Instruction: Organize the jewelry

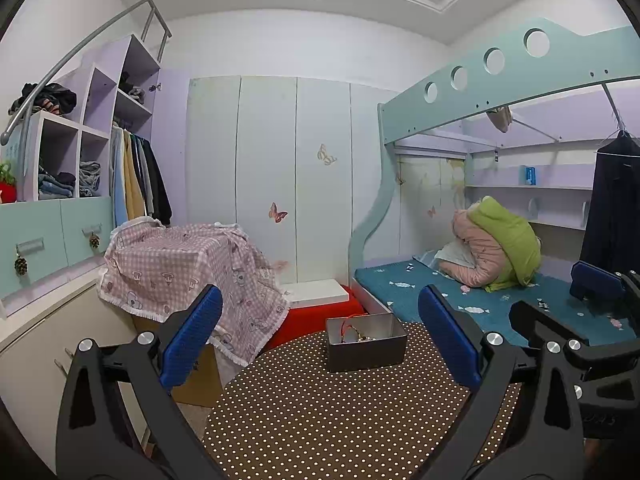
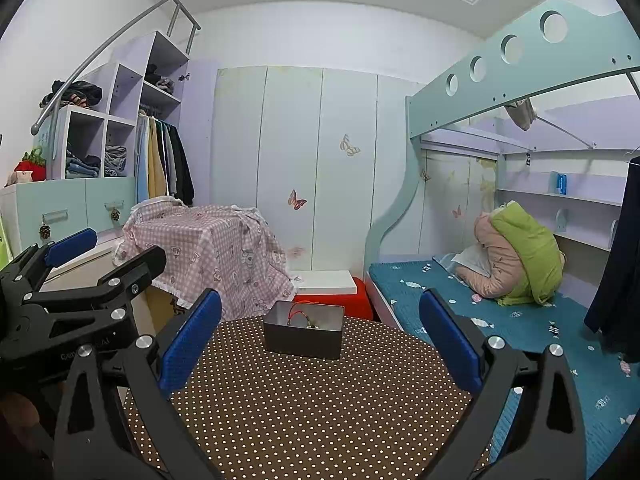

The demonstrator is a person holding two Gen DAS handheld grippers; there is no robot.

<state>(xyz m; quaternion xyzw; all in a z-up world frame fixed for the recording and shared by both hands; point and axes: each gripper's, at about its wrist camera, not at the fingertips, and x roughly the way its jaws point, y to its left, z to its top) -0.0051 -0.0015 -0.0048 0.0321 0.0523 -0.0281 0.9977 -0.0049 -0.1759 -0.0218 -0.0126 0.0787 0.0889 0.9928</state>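
Observation:
A dark grey open box (image 1: pixel 366 345) stands at the far side of a brown polka-dot table (image 1: pixel 320 412). Inside it lies jewelry (image 1: pixel 354 332), a red cord bracelet and some beaded pieces. The box also shows in the right wrist view (image 2: pixel 304 335) with the jewelry (image 2: pixel 301 319) in it. My left gripper (image 1: pixel 320 340) is open and empty, held back from the box above the table. My right gripper (image 2: pixel 320 340) is open and empty too, near the table's front. Each gripper shows at the edge of the other's view, the right one (image 1: pixel 560 292) and the left one (image 2: pixel 108 248).
A pink checked cloth (image 1: pixel 188 268) covers a piece of furniture left of the table. A red stool with a white top (image 1: pixel 320 300) stands behind the table. A bed with a teal sheet (image 1: pixel 500 300) and folded quilts (image 1: pixel 500 244) is at the right.

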